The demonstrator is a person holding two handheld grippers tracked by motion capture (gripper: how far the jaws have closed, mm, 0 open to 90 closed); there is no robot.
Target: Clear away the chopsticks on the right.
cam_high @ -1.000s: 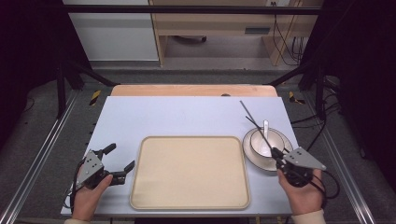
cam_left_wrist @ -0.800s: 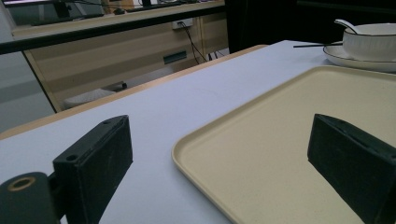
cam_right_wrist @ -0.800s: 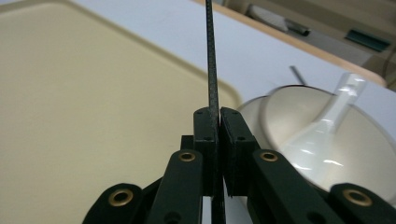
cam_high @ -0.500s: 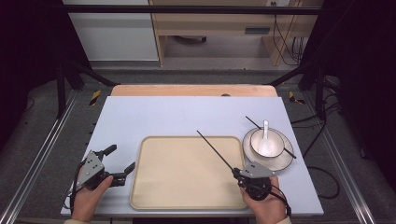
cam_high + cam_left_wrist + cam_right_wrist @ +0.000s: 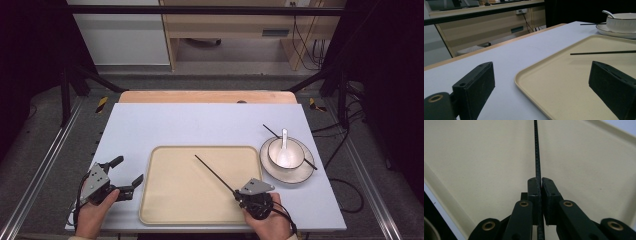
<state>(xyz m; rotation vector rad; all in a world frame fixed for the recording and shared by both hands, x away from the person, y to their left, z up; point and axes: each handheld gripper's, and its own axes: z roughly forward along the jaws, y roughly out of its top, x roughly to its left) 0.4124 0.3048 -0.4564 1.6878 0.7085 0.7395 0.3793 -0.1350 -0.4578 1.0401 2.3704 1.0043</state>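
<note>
A second ago the right gripper (image 5: 243,198) was over by the bowl (image 5: 286,152), at about 3 o'clock on the table. Now it sits low over the tray (image 5: 192,184), near the tray's 5 o'clock corner, and it has brought one black chopstick (image 5: 215,173) along. The chopstick has left the plate (image 5: 287,172) and come over the tray — so I think the job is to move the chopsticks onto the tray, and this one is about ready to be put down.

The right gripper's jaws are almost fully closed, and they pinch the chopstick near its thick end; the right gripper view shows the stick squeezed between the two pads (image 5: 533,191). The stick is long and thin. In the high view it runs from the gripper up toward 10 o'clock, with its thin tip over the middle of the tray. I cannot tell if the tip touches the tray or floats just above it.

The other chopstick (image 5: 272,132) is still on the plate, under the bowl, also slanting toward 10 o'clock. A white spoon (image 5: 284,145) rests in the bowl.

The left gripper (image 5: 124,174) has not moved — it waits just beside the tray's left edge, at about 8 o'clock, with its jaws wide apart and nothing between them.
</note>
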